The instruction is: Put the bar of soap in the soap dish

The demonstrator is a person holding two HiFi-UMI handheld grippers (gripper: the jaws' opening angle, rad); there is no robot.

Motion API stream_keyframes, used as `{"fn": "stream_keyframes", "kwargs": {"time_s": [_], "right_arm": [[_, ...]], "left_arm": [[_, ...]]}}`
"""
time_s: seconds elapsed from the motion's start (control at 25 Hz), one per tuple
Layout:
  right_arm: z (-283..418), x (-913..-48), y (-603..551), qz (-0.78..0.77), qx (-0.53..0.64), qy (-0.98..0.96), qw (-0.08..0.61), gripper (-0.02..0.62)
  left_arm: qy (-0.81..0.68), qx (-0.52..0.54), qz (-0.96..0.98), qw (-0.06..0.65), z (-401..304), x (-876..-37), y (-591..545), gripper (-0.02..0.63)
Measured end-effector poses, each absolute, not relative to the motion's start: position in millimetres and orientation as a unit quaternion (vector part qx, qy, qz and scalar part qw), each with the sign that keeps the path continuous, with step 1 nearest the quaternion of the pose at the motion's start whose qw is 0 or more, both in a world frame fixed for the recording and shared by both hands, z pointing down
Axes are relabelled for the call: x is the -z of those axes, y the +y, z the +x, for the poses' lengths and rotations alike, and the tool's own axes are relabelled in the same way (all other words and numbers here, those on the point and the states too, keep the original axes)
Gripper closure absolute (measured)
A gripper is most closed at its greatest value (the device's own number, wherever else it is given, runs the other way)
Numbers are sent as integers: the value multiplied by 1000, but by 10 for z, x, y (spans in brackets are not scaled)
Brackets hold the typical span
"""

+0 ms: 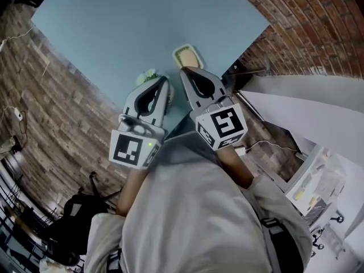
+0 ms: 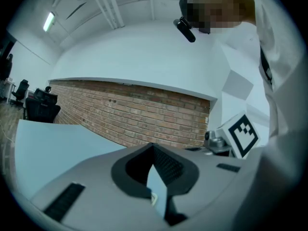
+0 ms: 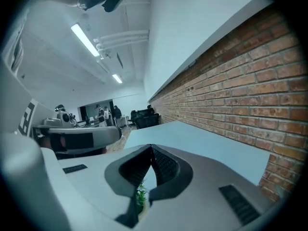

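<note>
**Bar of soap** (image 1: 187, 56). Pale, green-tinged slab. We place it inside the soap dish, though from the head view it is small and we cannot be sure how squarely it sits.

**Soap dish** (image 1: 176, 56). Cream, a rounded rectangle with a raised rim. It stands on the table near the edge closest to the person.

**Table** (image 1: 142, 27). Flat, matt, light blue top.

**Small plant** (image 1: 149, 74). Green and leafy, on the table beside the dish and partly hidden behind the left gripper's tip.

**Left gripper** (image 1: 166, 79). Grey moulded shell with dark ribbed pads. Its jaws are pressed together with nothing between them. It is held level, close to the person's chest.

**Right gripper** (image 1: 183, 71). Same build. Its jaws are likewise pressed together and empty. It points slightly downward and is not touching the dish.

**Marker cubes.** Each is white with black squares, one at the rear of each gripper.

**Step in hand.** We judge the placing done, since both tools are empty and the soap appears to be housed in the dish.

**Next move.** Little is called for. If the bar lies askew, one gripper would need to spread its jaws, come down and nudge it flat. The soap is likely slippery, so a light touch would suit.
</note>
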State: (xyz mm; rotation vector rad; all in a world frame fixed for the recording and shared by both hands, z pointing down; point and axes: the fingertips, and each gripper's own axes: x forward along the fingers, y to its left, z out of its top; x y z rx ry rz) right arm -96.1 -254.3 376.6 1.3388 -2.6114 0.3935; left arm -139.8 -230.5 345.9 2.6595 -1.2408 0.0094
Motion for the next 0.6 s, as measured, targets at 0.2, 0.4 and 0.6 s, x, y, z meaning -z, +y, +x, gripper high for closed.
{"fn": "stream_keyframes", "kwargs": {"time_s": [0.2,0.4,0.6], "right_arm": [[-1020,-3486,-2377,447,-118,-884,68,581],[-1056,-3255,-2214,453,-100,-884,54,581],[-1093,-3091,-2078,459,-81,-884,49,581]], "left_arm": [[-424,-4,901,90,-1460,-3360,-2222,603],[-428,4,900,78,-1537,-3198,-2135,603],[-423,11,904,61,-1568,-3045,-1995,603]]}}
